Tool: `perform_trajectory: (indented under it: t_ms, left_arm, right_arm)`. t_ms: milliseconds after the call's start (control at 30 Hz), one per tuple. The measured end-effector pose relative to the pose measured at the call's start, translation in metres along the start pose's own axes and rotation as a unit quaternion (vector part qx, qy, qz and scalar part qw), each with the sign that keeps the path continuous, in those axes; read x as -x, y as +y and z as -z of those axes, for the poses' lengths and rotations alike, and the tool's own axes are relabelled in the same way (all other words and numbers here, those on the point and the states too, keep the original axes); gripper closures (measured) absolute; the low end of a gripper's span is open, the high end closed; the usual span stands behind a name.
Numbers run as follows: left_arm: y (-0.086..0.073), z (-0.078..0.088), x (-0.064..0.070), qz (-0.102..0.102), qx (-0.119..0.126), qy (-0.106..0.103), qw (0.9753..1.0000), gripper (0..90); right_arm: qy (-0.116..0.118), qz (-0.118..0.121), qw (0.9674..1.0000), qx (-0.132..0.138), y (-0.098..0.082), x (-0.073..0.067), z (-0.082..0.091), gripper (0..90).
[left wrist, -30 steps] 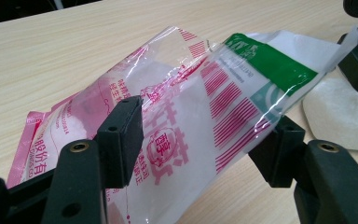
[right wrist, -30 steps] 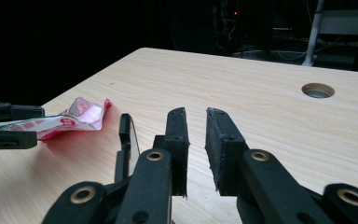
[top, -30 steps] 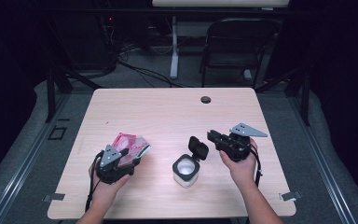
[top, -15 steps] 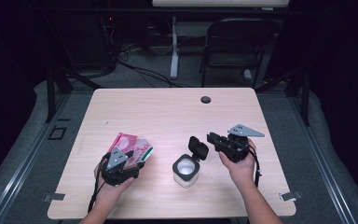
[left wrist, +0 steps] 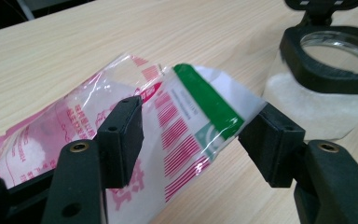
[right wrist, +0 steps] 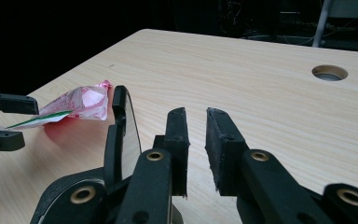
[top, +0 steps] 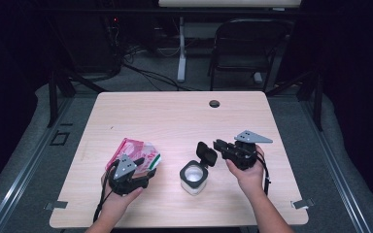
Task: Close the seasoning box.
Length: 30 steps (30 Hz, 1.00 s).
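A pink and red plastic bag (top: 133, 151) with a green strip lies on the table at front left. My left gripper (top: 143, 167) is at its near end. In the left gripper view the jaws (left wrist: 196, 135) stand open on either side of the bag's green-edged end (left wrist: 200, 107), and its corner touches one pad. A clear jar (top: 193, 177) of white powder stands at front centre, its black hinged lid (top: 206, 153) flipped up. My right gripper (top: 217, 144) points at that lid. Its jaws (right wrist: 196, 121) show a narrow gap with nothing in it, and the lid (right wrist: 121, 126) stands just beside them.
The wooden table (top: 175, 116) has a round cable hole (top: 214, 103) near its far edge. A black chair (top: 247, 48) and cables are on the floor beyond the table. The jar (left wrist: 317, 107) stands close to the right of the bag's end.
My left gripper has edged a little to the right along the bag. The right gripper, jar and lid have stayed as they were.
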<state>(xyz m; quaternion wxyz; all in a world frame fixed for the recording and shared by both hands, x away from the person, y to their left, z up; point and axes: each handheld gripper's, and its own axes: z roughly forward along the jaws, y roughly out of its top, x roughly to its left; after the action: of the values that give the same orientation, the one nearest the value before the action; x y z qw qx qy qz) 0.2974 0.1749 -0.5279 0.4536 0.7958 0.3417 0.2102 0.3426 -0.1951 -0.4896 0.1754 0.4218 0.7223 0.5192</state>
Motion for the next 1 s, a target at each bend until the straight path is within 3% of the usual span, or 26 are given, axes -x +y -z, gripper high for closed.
perform_trajectory:
  t_ms: [167, 633, 1000]
  left_arm:
    - [0.006, 0.007, -0.001, 0.003, 0.015, -0.001, 0.9999, 40.0]
    - [0.013, 0.015, -0.008, 0.01, 0.025, -0.005, 0.9996, 40.5]
    - [0.01, 0.002, 0.001, -0.001, -0.002, -0.023, 0.9997, 40.5]
  right_arm:
    - [0.002, 0.002, 1.0, -0.001, 0.0, -0.001, 0.001, 78.4]
    - [0.01, 0.014, 0.9999, -0.001, -0.001, -0.01, 0.003, 78.0]
    - [0.014, 0.017, 0.9998, 0.002, -0.002, -0.016, 0.004, 77.6]
